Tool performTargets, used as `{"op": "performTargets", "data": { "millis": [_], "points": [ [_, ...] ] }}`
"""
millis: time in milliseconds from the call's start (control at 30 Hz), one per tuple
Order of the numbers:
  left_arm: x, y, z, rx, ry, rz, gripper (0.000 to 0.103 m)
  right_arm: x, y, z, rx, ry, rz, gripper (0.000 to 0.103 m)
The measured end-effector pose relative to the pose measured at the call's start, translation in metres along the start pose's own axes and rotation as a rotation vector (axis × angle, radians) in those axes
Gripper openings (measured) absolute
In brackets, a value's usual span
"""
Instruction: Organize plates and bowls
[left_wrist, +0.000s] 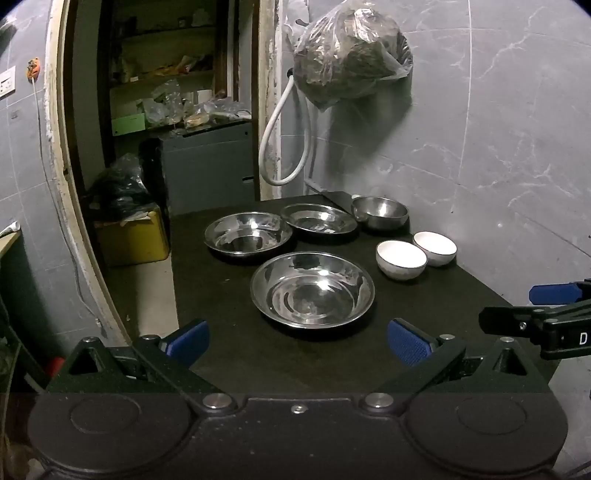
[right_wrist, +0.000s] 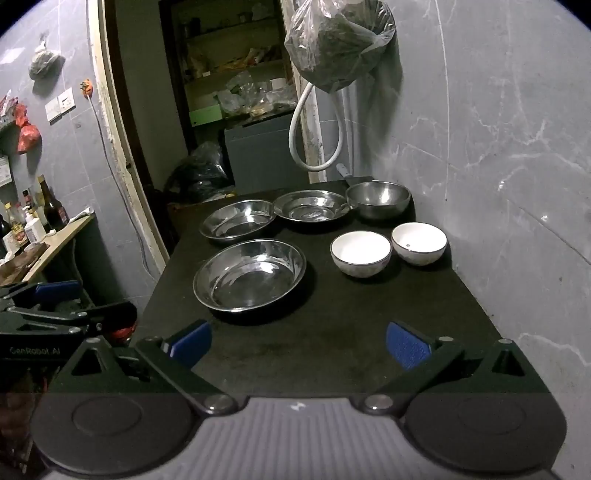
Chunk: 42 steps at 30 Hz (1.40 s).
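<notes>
Three shallow steel plates lie on the black table (left_wrist: 229, 354): a near one (left_wrist: 312, 289) (right_wrist: 250, 275), a far left one (left_wrist: 248, 233) (right_wrist: 238, 218) and a far middle one (left_wrist: 318, 218) (right_wrist: 311, 205). A steel bowl (left_wrist: 380, 212) (right_wrist: 378, 199) stands at the far right. Two white bowls sit side by side, one (left_wrist: 401, 259) (right_wrist: 361, 253) nearer than the other (left_wrist: 434, 248) (right_wrist: 419, 242). My left gripper (left_wrist: 298, 341) hovers open in front of the near plate, holding nothing. My right gripper (right_wrist: 299, 344) is open too, over the table's near end.
A grey tiled wall (right_wrist: 517, 147) runs along the table's right side, with a filled plastic bag (left_wrist: 351, 51) and a white hose (left_wrist: 284, 147) hanging above the far end. Left of the table is a doorway to a cluttered storeroom, and a counter with bottles (right_wrist: 33, 225).
</notes>
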<state>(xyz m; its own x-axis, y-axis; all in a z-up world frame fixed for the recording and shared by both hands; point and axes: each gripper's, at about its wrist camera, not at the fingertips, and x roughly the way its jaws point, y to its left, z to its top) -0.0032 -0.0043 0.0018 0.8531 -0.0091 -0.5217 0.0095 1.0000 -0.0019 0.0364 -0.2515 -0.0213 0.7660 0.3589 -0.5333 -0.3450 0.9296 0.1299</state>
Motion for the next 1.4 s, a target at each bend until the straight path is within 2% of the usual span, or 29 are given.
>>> {"op": "performTargets", "data": {
  "millis": [1400],
  "points": [
    [0.0033, -0.0004, -0.0013, -0.001, 0.010, -0.001, 0.102, 0.0067, 0.0011, 0.0043, 0.000, 0.008, -0.002, 0.103]
  ]
}}
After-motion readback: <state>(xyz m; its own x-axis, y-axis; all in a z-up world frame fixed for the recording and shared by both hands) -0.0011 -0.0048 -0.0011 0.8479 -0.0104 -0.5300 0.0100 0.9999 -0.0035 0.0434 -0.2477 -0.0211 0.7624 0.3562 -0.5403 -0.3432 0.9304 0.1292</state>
